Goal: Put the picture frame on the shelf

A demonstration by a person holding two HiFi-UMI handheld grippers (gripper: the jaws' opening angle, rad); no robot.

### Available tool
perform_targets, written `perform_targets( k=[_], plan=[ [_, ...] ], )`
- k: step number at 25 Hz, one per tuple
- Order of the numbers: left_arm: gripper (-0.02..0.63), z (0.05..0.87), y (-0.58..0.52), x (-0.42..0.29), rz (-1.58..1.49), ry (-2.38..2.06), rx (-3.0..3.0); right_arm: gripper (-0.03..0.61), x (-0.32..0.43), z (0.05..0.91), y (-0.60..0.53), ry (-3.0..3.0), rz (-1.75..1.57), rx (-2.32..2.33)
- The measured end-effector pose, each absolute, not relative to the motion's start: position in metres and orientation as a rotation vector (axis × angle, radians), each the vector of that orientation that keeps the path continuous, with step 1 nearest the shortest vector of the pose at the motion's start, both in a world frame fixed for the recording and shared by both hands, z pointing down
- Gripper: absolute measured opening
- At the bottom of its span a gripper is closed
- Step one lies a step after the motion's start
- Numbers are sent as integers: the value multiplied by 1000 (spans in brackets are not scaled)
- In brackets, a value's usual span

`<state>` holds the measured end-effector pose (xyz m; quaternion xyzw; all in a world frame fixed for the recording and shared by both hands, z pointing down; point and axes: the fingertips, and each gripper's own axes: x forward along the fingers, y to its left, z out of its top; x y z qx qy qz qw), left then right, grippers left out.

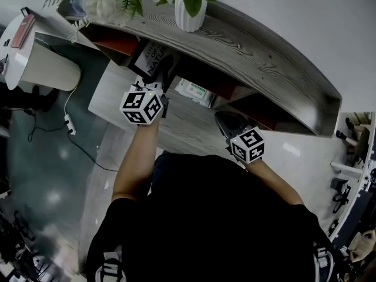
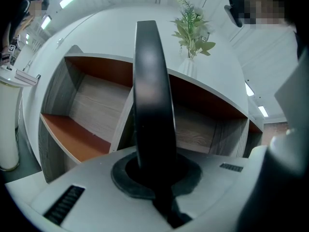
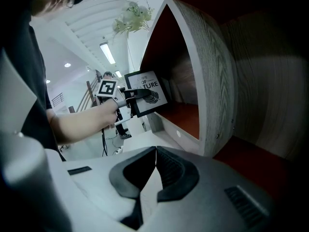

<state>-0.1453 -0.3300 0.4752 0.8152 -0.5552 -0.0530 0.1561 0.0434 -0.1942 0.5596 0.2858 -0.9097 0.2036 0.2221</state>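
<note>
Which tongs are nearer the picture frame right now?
Left. The left tongs are clamped on the picture frame in front of the shelf; the right tongs are shut and empty, apart from it, to its right.

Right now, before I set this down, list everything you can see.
picture frame: one, black with white print, held before the shelf
shelf: one, grey wood grain, red-brown inside, ahead
vase with plant: one, white, green leaves, on shelf top
flowers: one bunch, white, shelf top, left of vase
power strip: one, white, floor at left
left gripper: jaws shut on picture frame
right gripper: jaws shut, empty
</note>
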Motion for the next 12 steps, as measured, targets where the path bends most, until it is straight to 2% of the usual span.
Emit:
perform_targets(
  k=[12],
  plan=[
    [29, 474, -344, -142, -130, -1626, 2346, 14, 44, 562, -192, -2510, 571, 782]
  ],
)
